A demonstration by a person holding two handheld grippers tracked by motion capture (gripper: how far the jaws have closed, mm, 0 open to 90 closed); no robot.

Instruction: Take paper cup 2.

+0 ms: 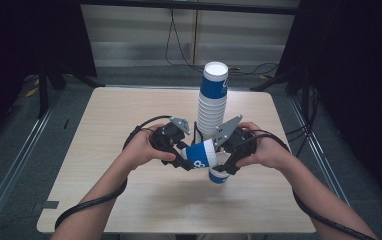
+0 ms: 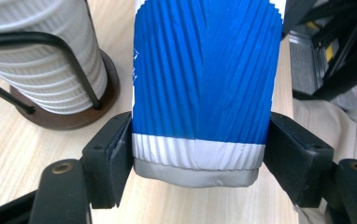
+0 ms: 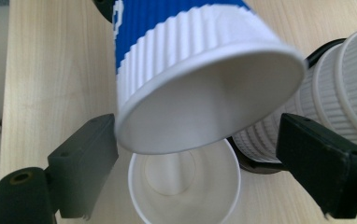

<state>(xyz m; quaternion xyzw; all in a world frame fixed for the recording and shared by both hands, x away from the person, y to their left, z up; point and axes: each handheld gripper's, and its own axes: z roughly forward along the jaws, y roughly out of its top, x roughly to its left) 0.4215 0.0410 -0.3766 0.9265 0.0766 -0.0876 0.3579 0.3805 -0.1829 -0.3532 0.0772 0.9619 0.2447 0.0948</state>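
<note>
The left tongs (image 1: pixel 188 159) clamp the base of a blue cup (image 1: pixel 199 153), held on its side above the counter (image 1: pixel 129 115), its mouth over an upright cup (image 1: pixel 218 175). The right tongs (image 1: pixel 225 165) stand wide around that mouth, not pressing. A tall stack (image 1: pixel 212 100) rises just behind.

- Wooden table (image 1: pixel 129 200): light top, set on a grey floor.
- Cables (image 1: pixel 176 47): dark, hanging at the back wall, 12 o'clock from the table.
- Black stand legs (image 1: pixel 46 85): at 10 o'clock.
</note>
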